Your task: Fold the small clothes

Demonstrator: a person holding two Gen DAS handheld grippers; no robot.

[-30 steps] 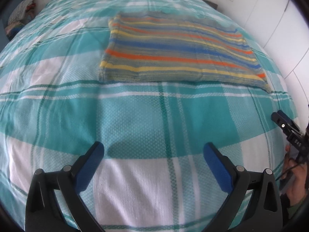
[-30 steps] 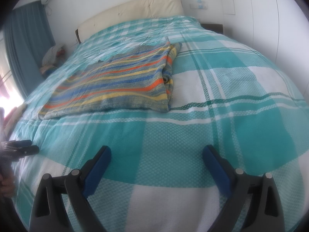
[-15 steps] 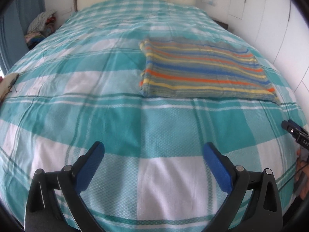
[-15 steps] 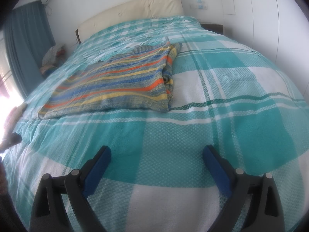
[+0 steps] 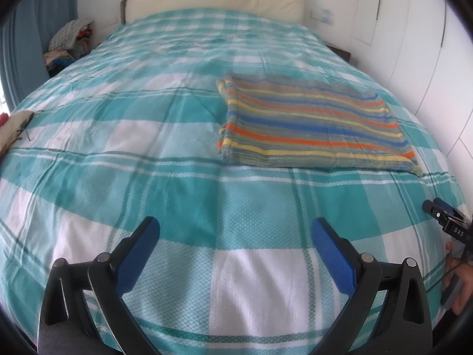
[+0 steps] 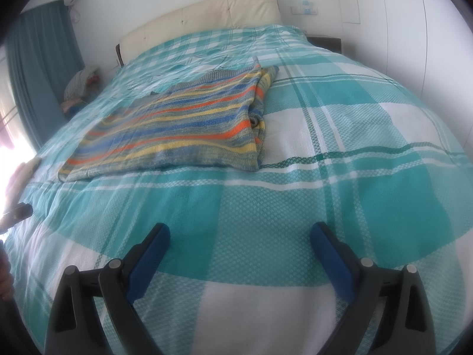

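A striped knit garment [image 5: 313, 127] in orange, blue, yellow and grey lies folded flat as a rectangle on the teal and white checked bed cover [image 5: 177, 177]. It also shows in the right wrist view [image 6: 183, 124], to the upper left. My left gripper [image 5: 235, 236] is open and empty, held above the cover well short of the garment. My right gripper [image 6: 239, 236] is open and empty, also short of the garment. The right gripper's tip shows at the right edge of the left wrist view [image 5: 443, 216].
A cream headboard [image 5: 212, 3] stands at the far end of the bed. A pile of clothes [image 5: 69, 44] sits beside the bed at the far left. White wardrobe doors [image 5: 428, 44] run along the right. A teal curtain [image 6: 41, 68] hangs at the left.
The left gripper has pulled back and turned left, so the garment now sits farther away and to the right in its view. The right gripper has stayed still. Both stay open.
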